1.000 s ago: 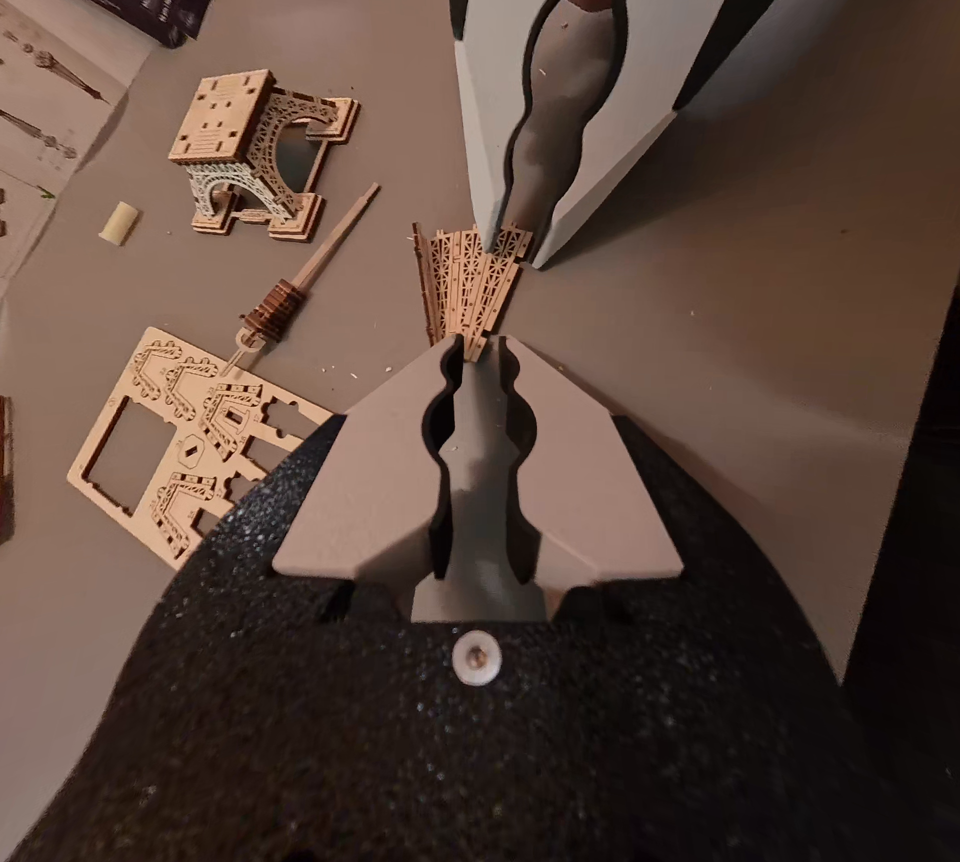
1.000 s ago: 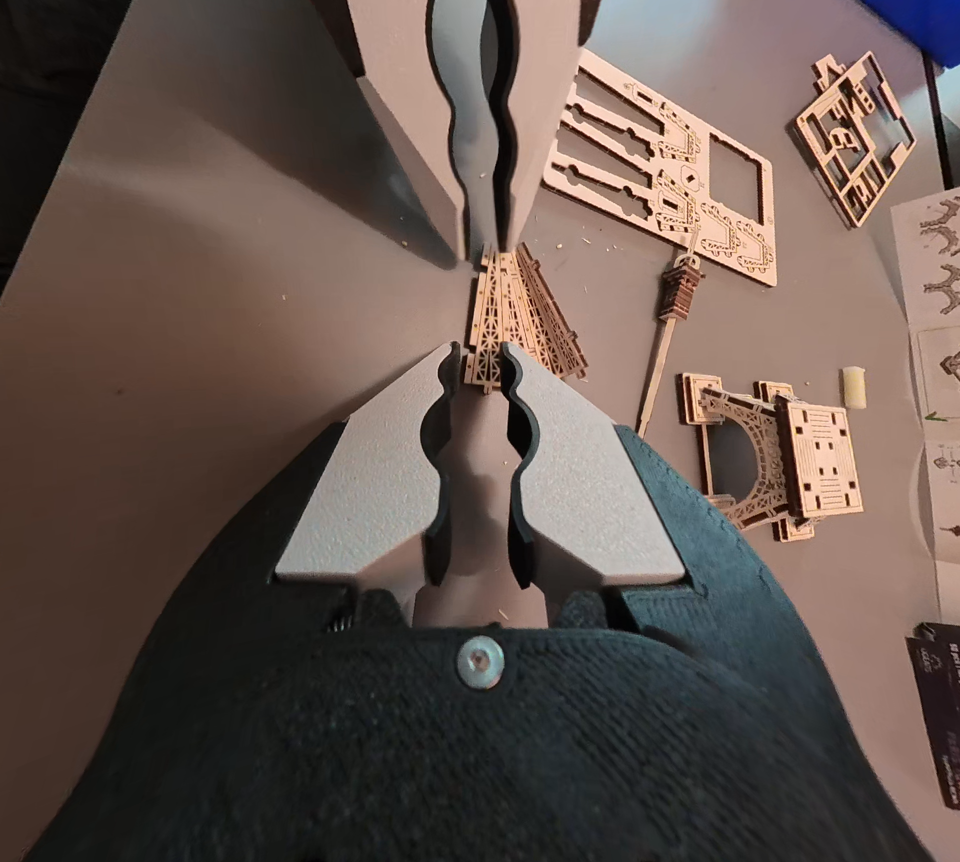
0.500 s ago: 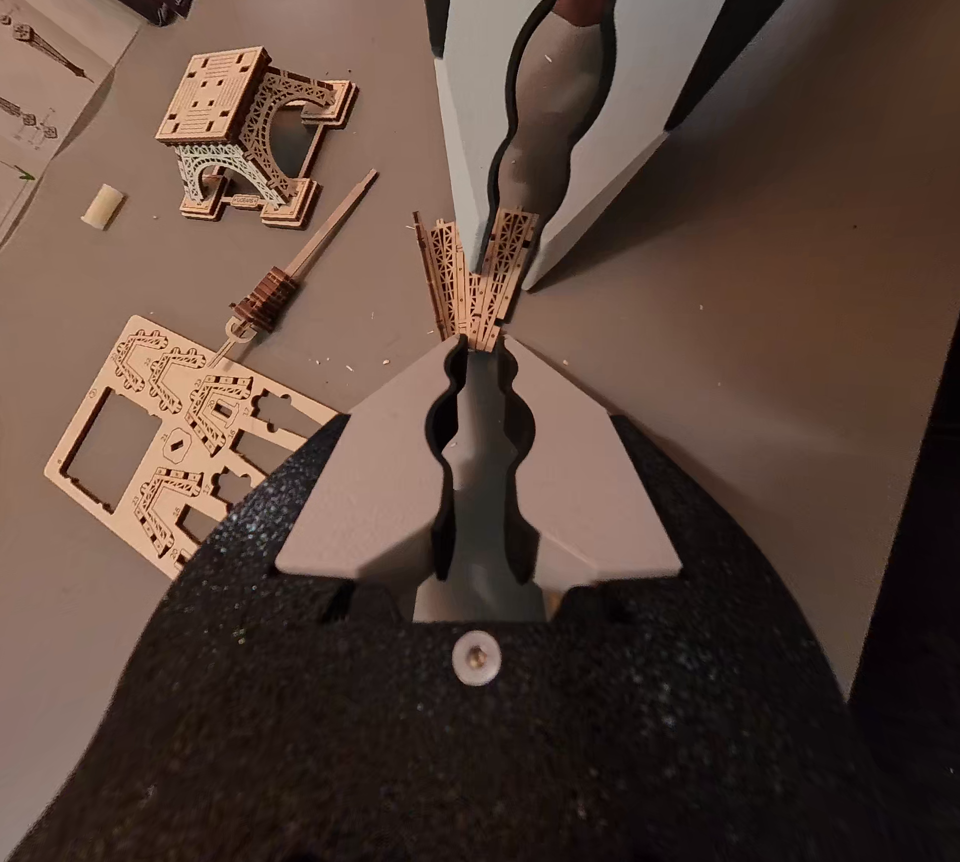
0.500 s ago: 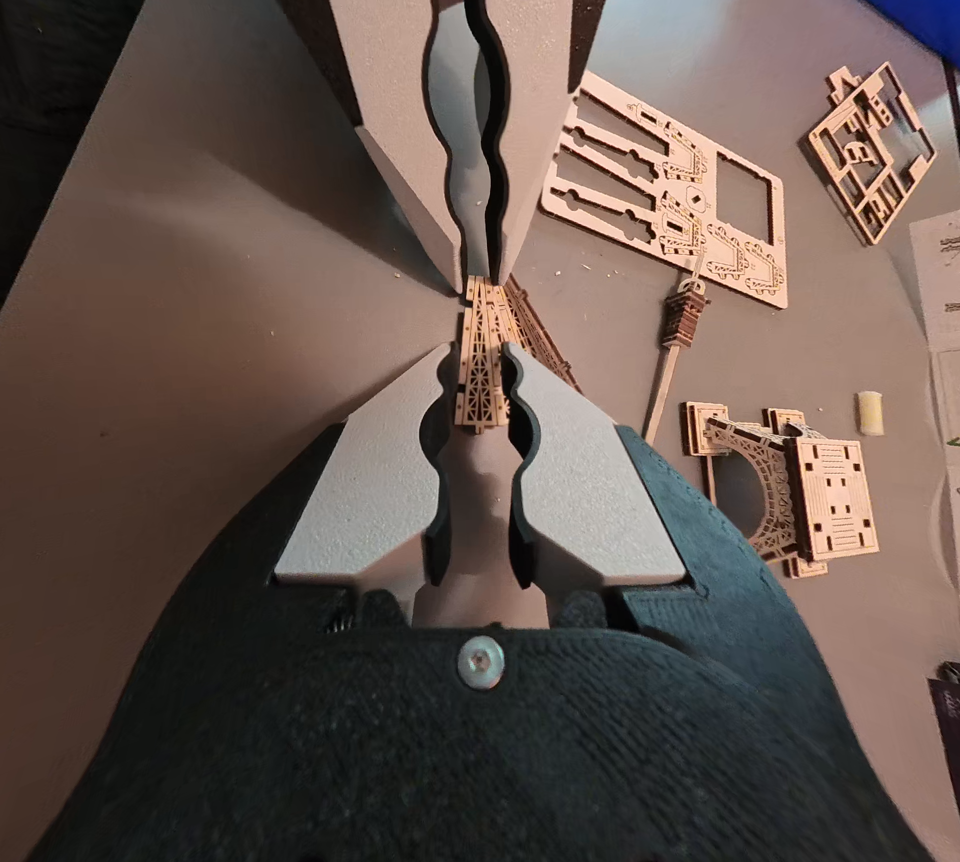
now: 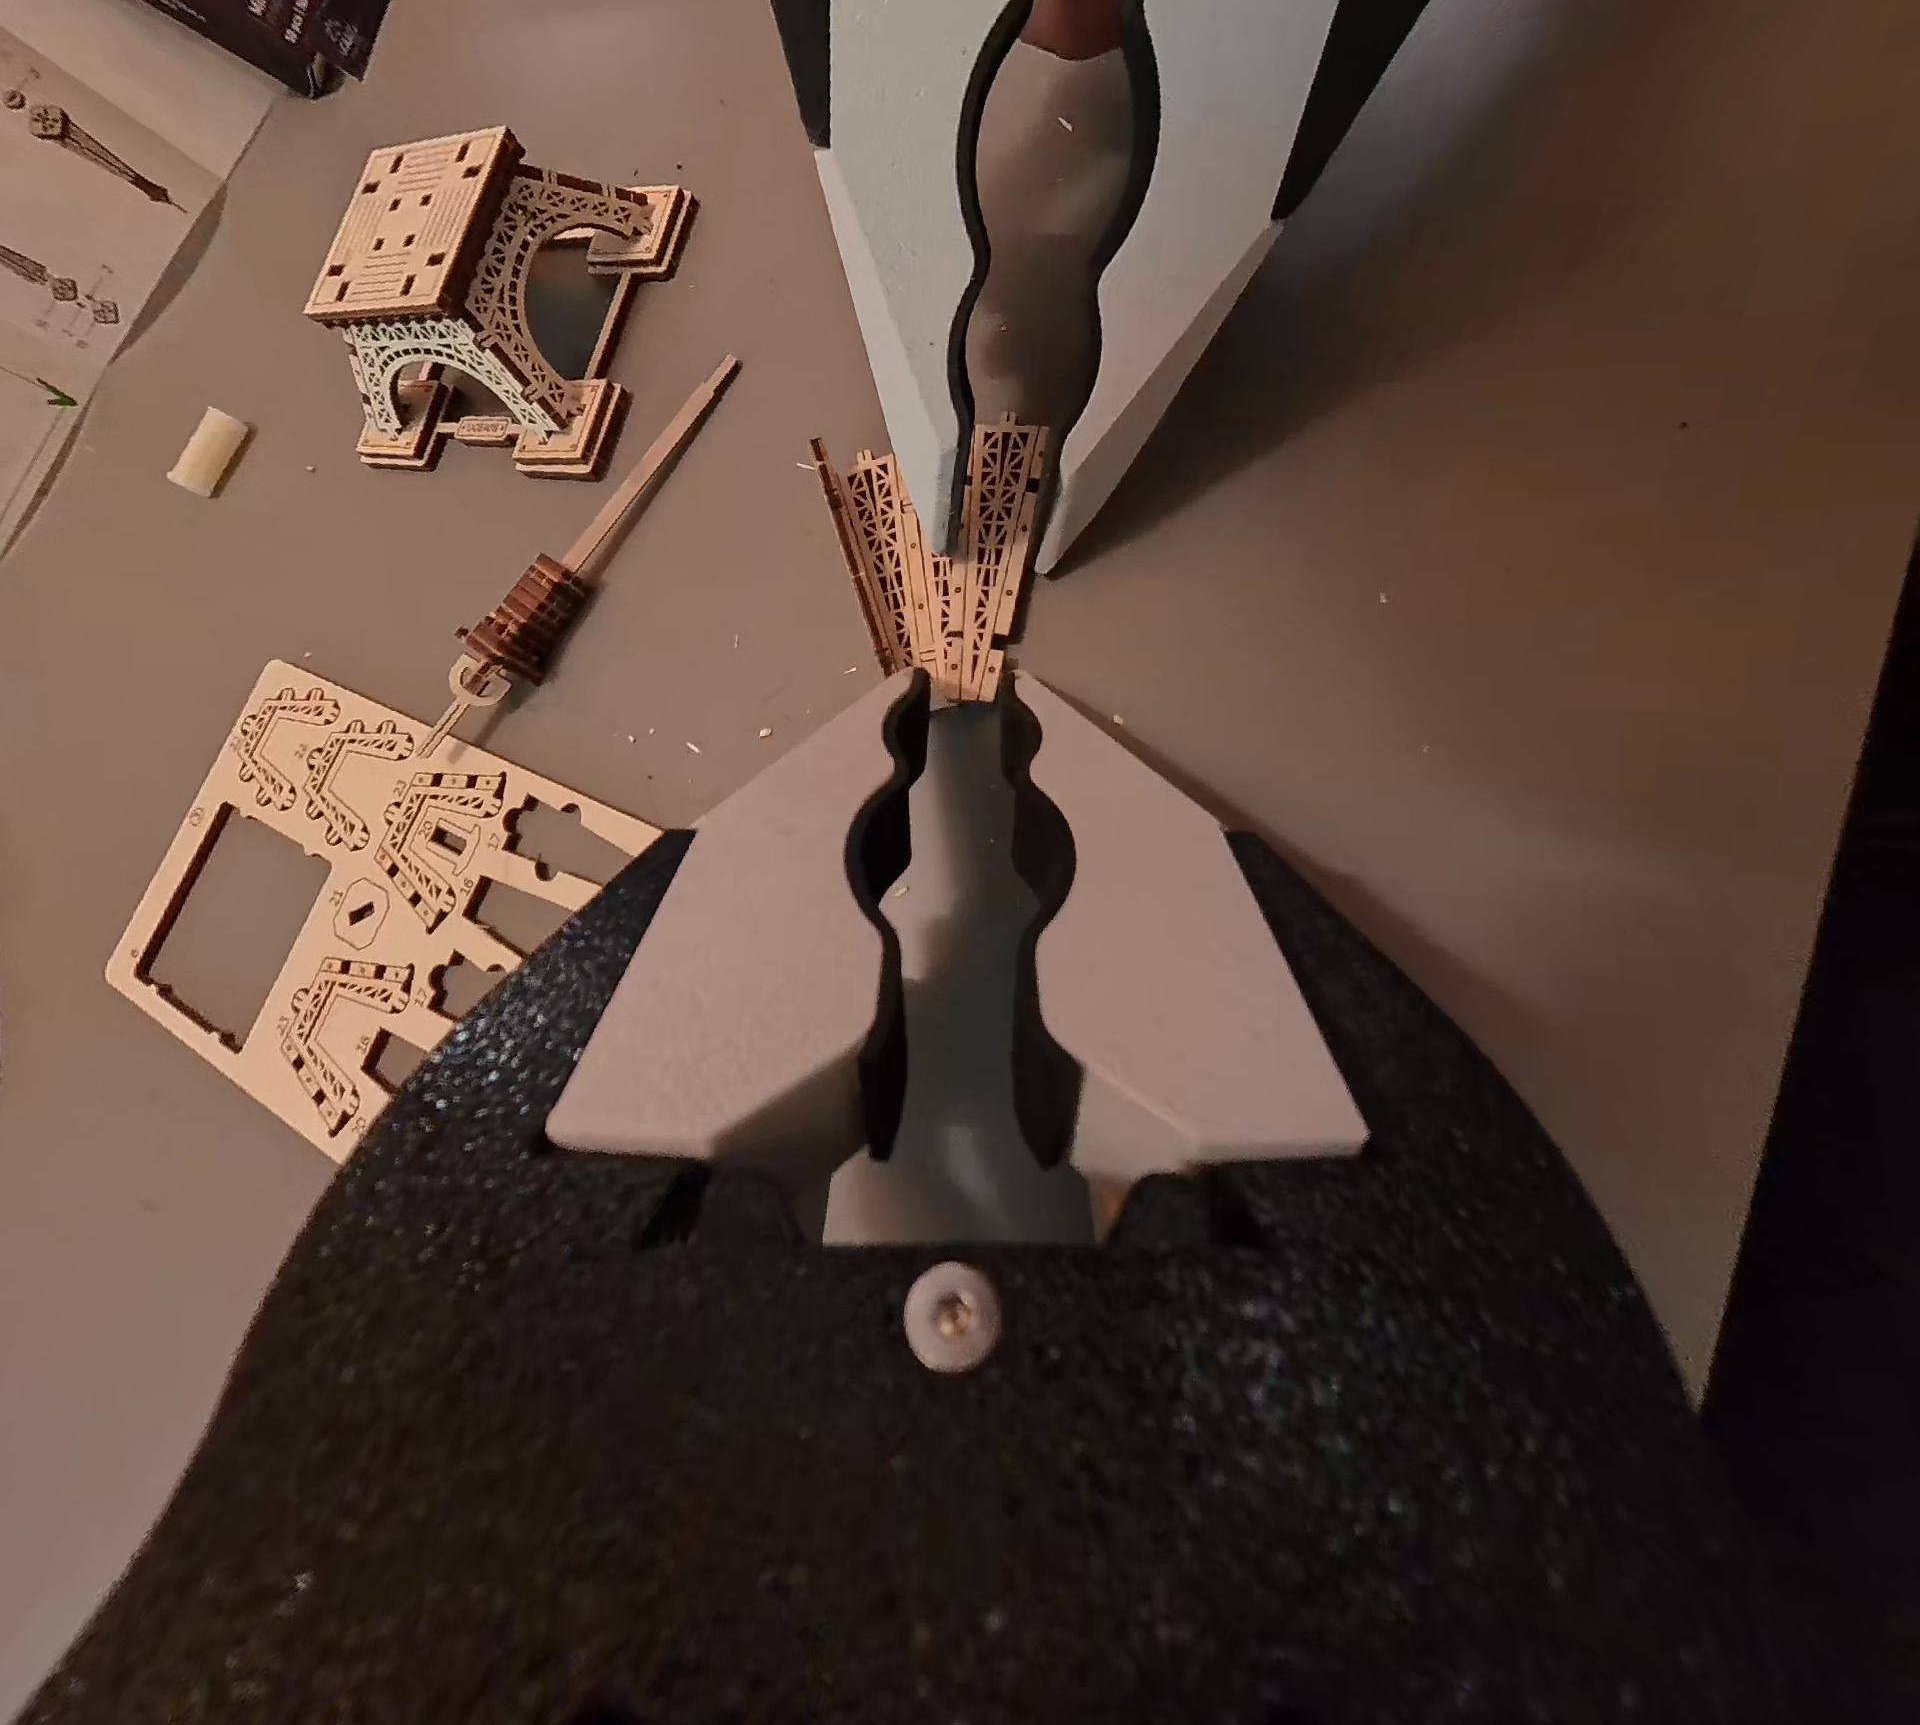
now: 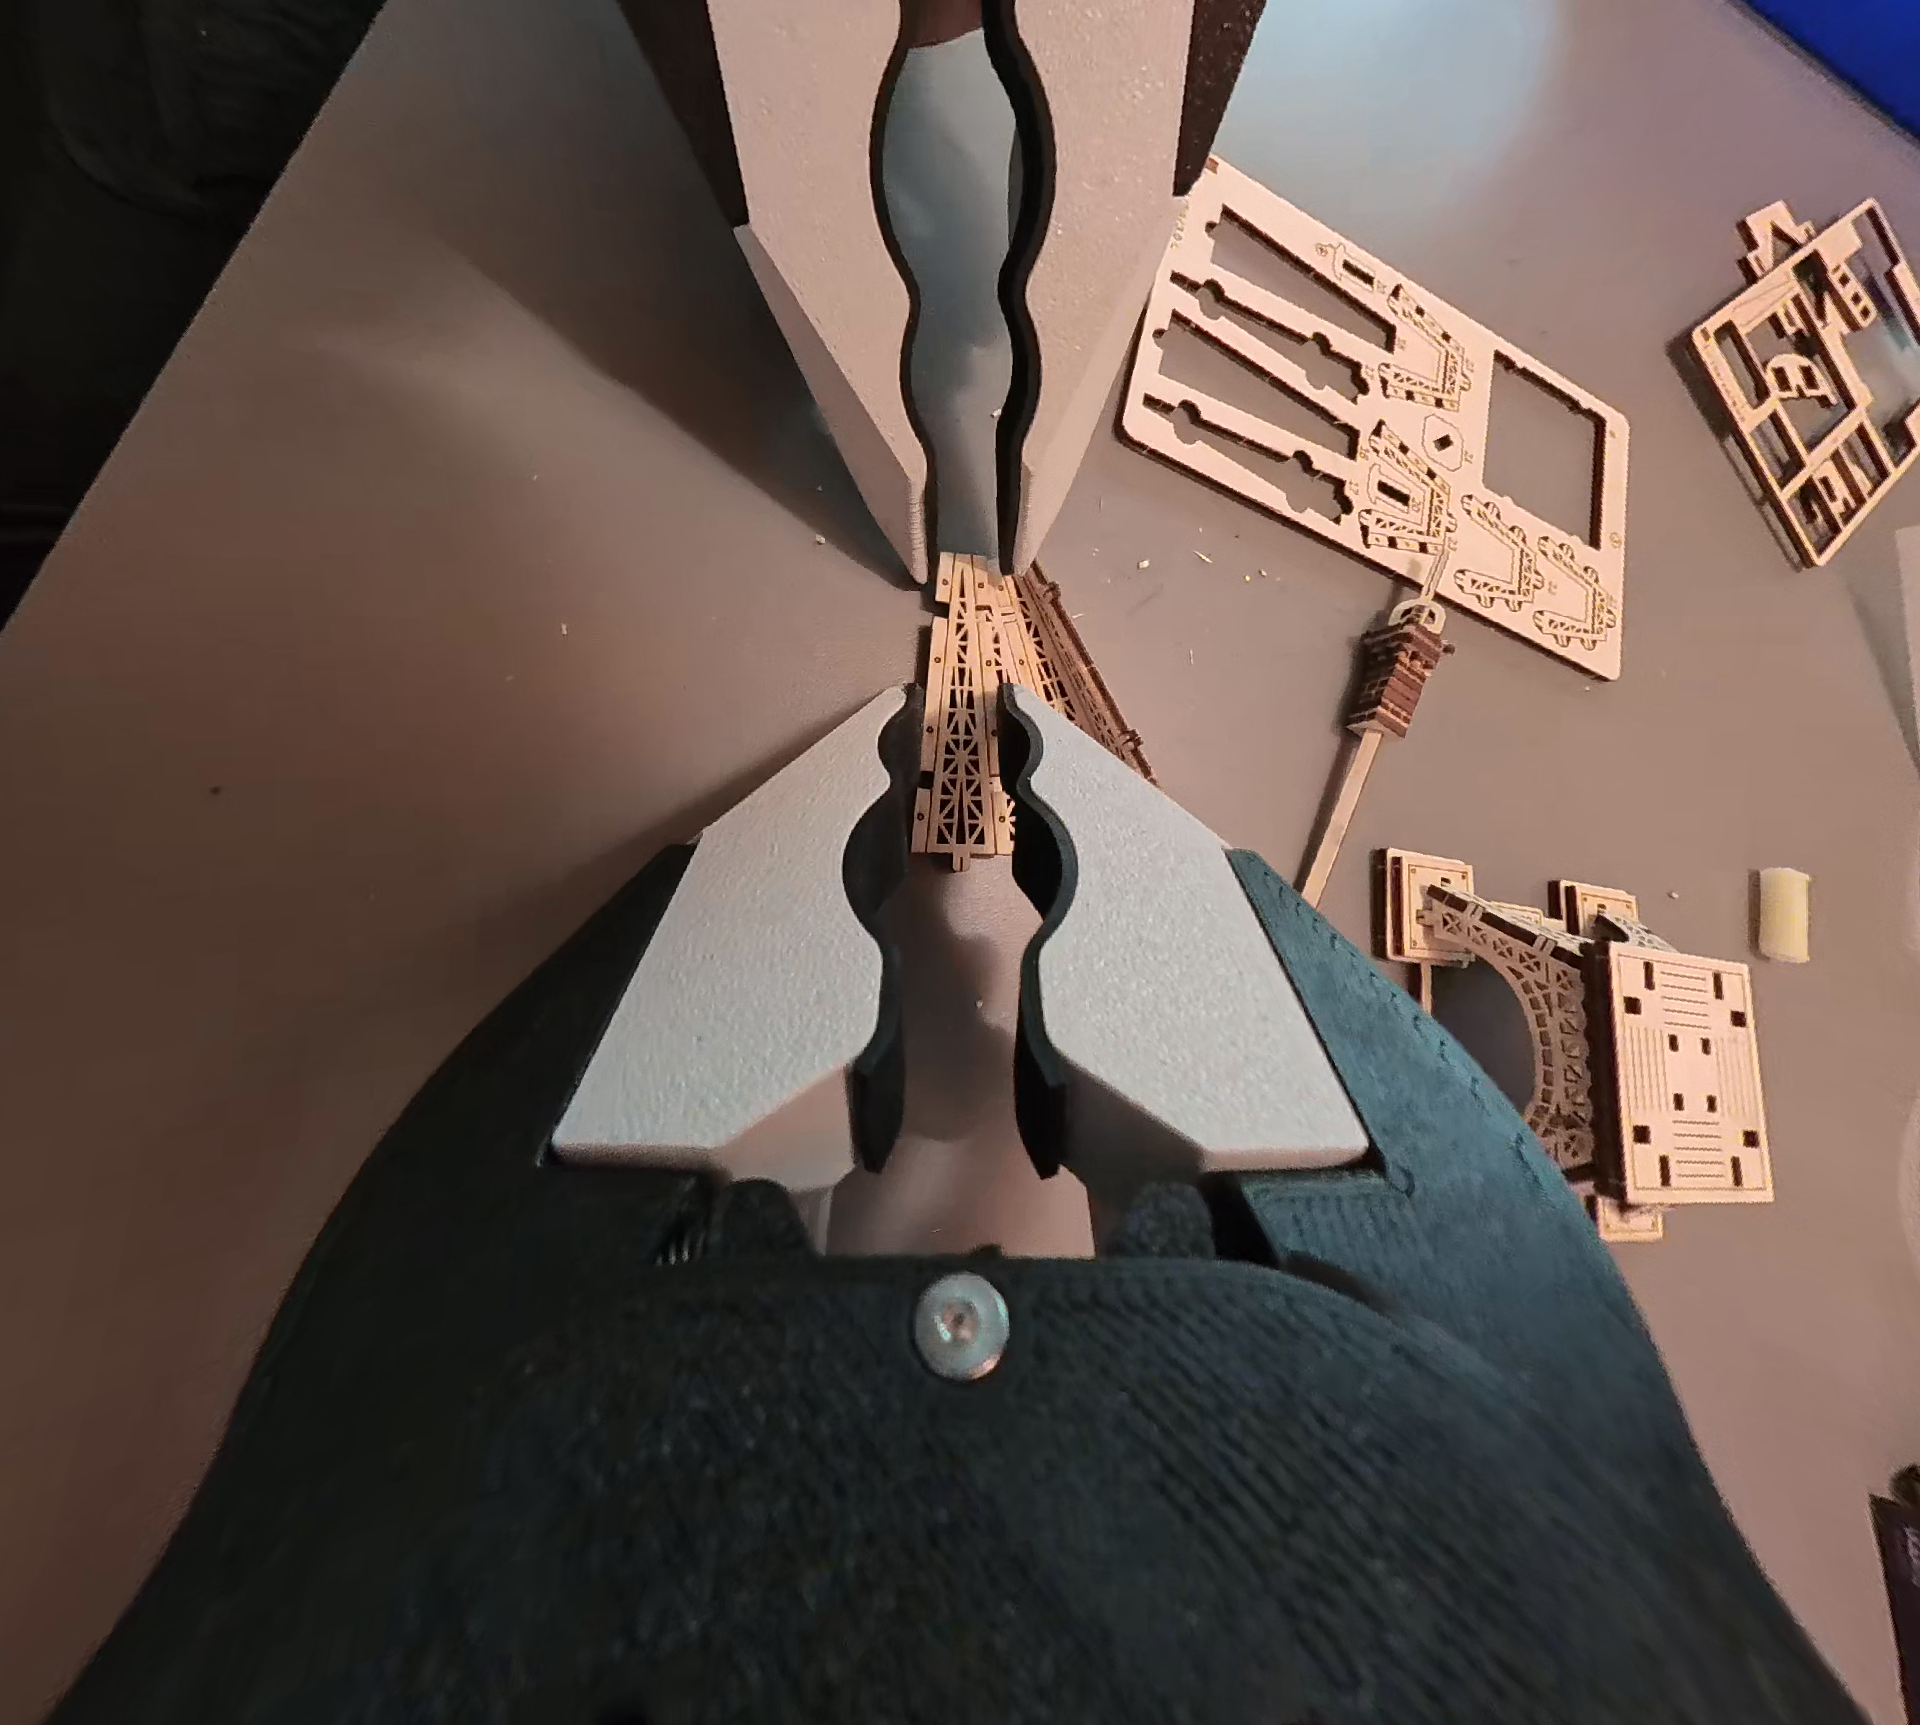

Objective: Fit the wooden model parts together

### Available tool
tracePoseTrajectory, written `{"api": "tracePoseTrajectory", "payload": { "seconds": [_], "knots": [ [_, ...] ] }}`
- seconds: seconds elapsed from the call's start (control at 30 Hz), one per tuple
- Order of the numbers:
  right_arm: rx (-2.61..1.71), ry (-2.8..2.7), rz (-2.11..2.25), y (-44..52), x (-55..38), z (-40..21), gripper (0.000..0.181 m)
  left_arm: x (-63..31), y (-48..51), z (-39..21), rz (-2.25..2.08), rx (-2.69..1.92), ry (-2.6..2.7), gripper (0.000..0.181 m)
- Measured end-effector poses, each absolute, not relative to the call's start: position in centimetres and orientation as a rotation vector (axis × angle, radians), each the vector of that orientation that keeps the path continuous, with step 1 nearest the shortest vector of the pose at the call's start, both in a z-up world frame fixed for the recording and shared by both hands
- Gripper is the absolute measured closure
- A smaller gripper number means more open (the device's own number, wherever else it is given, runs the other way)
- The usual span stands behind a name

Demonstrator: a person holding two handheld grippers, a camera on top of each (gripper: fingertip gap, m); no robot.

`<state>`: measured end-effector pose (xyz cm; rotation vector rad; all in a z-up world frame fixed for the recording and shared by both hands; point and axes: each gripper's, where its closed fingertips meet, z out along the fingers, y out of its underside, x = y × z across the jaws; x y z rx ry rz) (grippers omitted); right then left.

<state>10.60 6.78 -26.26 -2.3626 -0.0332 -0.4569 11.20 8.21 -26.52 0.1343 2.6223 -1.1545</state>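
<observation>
Two hand-held grippers nose to nose over grey surface point(image 5: 1455, 532). Left hand-held gripper point(image 5: 961, 688) narrowed onto near, slim end of pale laser-cut lattice wooden tower panels point(image 5: 951, 574); right hand-held gripper point(image 6: 961, 719) narrowed around wider end of one raised panel point(image 6: 961, 771). Remaining panels fanned just beside, on surface. Farther off: wooden arched tower base point(image 5: 488, 314), dark-ringed wooden spire point(image 5: 592, 553), punched-out wooden parts sheet point(image 5: 312, 896).
</observation>
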Motion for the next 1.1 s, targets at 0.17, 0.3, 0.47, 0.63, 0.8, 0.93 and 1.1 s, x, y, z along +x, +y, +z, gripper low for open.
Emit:
{"api": "tracePoseTrajectory", "payload": {
  "seconds": [0.17, 0.3, 0.47, 0.63, 0.8, 0.93, 1.1],
  "knots": [
    [-2.357, -0.081, -0.455, 6.8, 10.5, -26.2, 0.169, 11.2, 8.2, -26.5, -1.161, 0.135, 2.622, 0.167],
    [-2.351, -0.114, -0.449, 7.0, 10.2, -26.3, 0.173, 11.2, 8.3, -26.5, -1.163, 0.137, 2.626, 0.167],
    [-2.351, -0.111, -0.47, 7.0, 10.4, -26.3, 0.173, 11.1, 8.3, -26.4, -1.16, 0.147, 2.625, 0.168],
    [-2.348, -0.115, -0.469, 6.9, 10.4, -26.3, 0.172, 11.5, 7.7, -23.6, -1.409, 0.016, 2.575, 0.181],
    [-2.343, -0.108, -0.464, 7.0, 10.4, -26.3, 0.172, 14.2, 7.7, -23.8, -1.288, -0.033, 2.571, 0.171],
    [-2.349, -0.112, -0.47, 7.0, 10.4, -26.3, 0.172, 14.6, 7.5, -25.4, -1.176, -0.01, 2.686, 0.145],
    [-2.348, -0.113, -0.471, 7.0, 10.4, -26.3, 0.172, 14.4, 7.3, -25.8, -1.128, 0.003, 2.807, 0.138]
  ]
}}
